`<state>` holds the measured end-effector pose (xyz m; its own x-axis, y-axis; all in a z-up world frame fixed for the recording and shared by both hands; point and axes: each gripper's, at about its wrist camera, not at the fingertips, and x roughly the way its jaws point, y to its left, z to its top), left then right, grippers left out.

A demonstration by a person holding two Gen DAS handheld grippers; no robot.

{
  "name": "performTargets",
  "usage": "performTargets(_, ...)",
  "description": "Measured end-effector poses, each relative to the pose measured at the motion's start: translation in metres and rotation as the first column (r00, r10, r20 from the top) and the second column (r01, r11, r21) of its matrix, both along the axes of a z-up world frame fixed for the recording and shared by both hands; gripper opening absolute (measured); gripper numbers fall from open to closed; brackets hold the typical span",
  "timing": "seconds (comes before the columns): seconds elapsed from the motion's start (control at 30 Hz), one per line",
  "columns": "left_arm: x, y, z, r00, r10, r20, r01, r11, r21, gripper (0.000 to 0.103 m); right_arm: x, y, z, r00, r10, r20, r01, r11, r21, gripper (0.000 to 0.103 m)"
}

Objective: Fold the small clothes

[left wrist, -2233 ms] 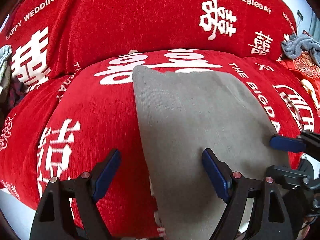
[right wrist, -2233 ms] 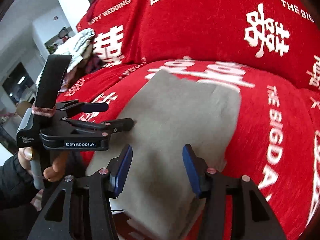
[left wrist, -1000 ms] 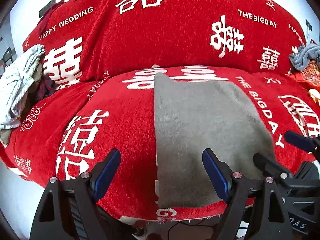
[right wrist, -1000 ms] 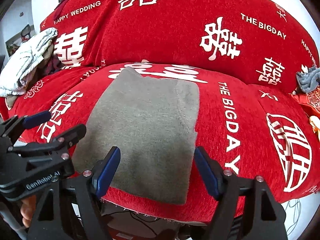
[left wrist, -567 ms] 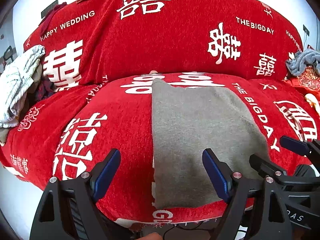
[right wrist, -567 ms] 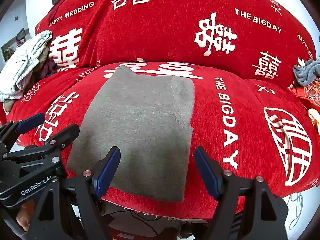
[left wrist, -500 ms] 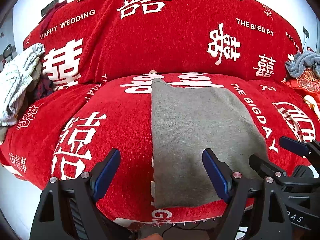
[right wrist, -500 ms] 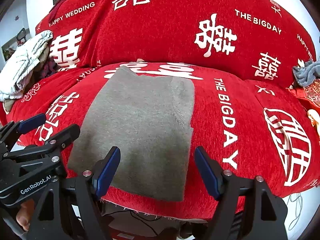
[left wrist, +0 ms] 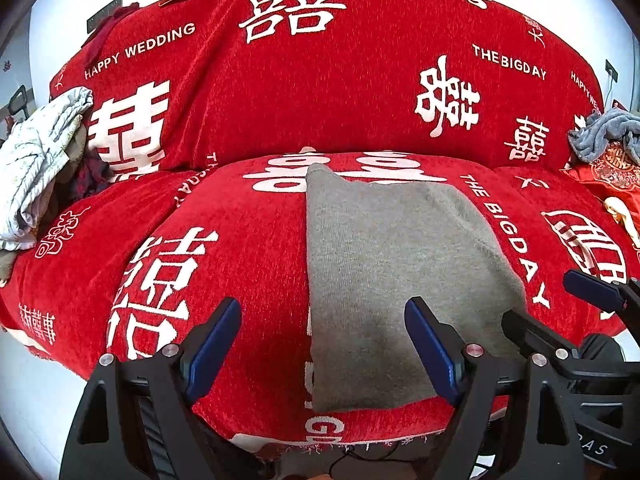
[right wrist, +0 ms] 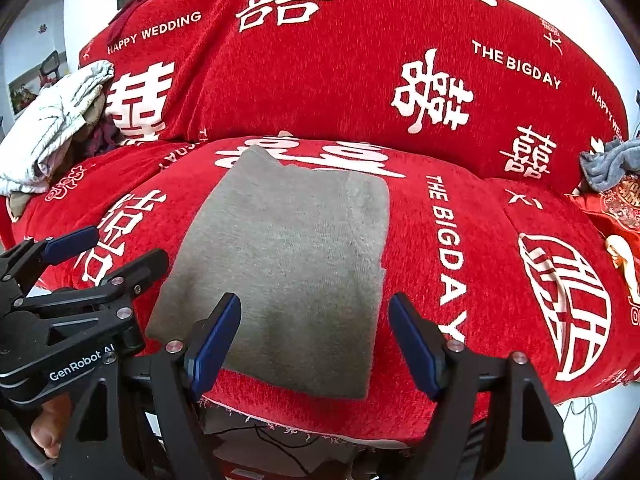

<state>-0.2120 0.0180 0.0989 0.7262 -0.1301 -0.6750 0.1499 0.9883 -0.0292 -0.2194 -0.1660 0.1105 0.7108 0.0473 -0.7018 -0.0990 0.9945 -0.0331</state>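
Grey garment lies flat on the red sofa seat, already a neat rectangle w/ layered edges, so prob. partly folded; in the right wrist view it sits centre, its near edge close to the seat's front rim. Left gripper has jaws wide open, nothing between them, hanging above the garment's near-left corner, which shows at 6 o'clock in its view. Right gripper likewise wide open and empty, poised over the near-right corner. Each gripper shows in the other's view: the right one at 4 o'clock of the left view, the left one at 8 o'clock of the right view, a bit of the person's hand under it. Step in hand looks like taking the near edge for the next fold. To do it well: bring both down together, one jaw under all layers at each corner, pinch thru the full thickness so no layer slips, lift evenly, carry the edge toward 12 o'clock and line it up w/ the far edge before letting go. Knit is soft & thick, so a shallow bite may catch only the top layer. White clothes pile at 9 o'clock and grey cloth at 2 o'clock are well apart, no obstacle.
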Motion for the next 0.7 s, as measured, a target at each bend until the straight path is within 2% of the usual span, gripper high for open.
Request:
performTargets(0.4,-0.0026,0.0021,0.0029,1.0,0.0,0.005,0.0,1.0,-0.003,0.085,-0.0037,0.0025,0.0039,1.0,0.001,0.007,-0.001,1.0,-0.011,0.079)
performTargets(0.7,-0.0008,0.0022,-0.0009,1.0,0.004,-0.021,-0.005,1.0,-0.007,0.085,-0.0009,-0.0003,0.0019,1.0,0.008,-0.007,-0.008,1.0,-0.01,0.079)
